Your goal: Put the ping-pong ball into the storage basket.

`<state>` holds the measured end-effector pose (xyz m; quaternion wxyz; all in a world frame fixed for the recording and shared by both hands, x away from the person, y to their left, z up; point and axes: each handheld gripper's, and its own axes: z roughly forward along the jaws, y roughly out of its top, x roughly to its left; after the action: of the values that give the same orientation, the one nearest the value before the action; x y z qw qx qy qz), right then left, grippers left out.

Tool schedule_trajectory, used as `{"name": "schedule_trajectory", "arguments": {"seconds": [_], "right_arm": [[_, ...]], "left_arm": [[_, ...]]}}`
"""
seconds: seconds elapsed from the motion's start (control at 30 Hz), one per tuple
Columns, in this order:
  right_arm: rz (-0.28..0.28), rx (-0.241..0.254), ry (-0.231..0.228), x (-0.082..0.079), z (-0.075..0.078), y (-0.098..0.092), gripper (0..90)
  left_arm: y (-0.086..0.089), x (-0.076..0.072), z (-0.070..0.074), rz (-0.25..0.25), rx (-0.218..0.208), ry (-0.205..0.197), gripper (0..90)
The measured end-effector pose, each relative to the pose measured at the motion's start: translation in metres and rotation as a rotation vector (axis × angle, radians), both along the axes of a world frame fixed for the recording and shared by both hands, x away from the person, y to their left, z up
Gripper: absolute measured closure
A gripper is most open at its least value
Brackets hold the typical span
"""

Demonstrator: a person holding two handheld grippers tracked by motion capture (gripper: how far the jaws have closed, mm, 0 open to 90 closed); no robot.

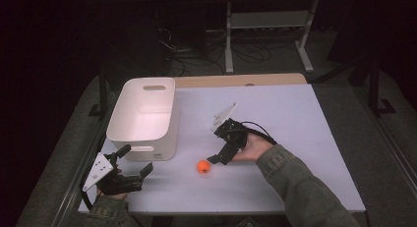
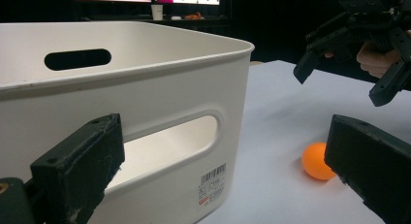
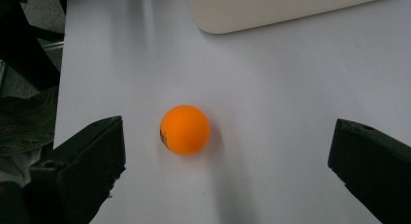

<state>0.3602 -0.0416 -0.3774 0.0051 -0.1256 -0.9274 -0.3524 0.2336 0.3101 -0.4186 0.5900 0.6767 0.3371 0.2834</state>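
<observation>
An orange ball (image 1: 203,166) lies on the white table (image 1: 280,114), in front of the white bin (image 1: 142,114). My right gripper (image 1: 217,156) hangs open just right of the ball and points down at it. In the right gripper view the ball (image 3: 184,129) sits on the table ahead of the gap of the right gripper (image 3: 228,136), nearer the left jaw, touching neither. My left gripper (image 1: 135,160) rests open near the front left table edge, beside the bin's near wall. Its own view has the bin (image 2: 160,88), the ball (image 2: 317,161) and the right gripper (image 2: 341,83).
The bin (image 3: 271,8) stands at the table's left side, and what I see of its inside holds nothing. A wooden strip (image 1: 241,80) runs along the table's far edge. Beyond it are a white frame (image 1: 268,20) and cables on a dark floor.
</observation>
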Motion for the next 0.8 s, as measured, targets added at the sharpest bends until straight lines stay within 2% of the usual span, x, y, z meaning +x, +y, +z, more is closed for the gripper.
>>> {"name": "schedule_trajectory", "arguments": {"seconds": [0.8], "right_arm": [[0.044, -0.027, 0.014, -0.002, -0.011, 0.018, 0.0]], "left_arm": [[0.002, 0.0, 0.0, 0.007, -0.006, 0.002, 0.2]]}}
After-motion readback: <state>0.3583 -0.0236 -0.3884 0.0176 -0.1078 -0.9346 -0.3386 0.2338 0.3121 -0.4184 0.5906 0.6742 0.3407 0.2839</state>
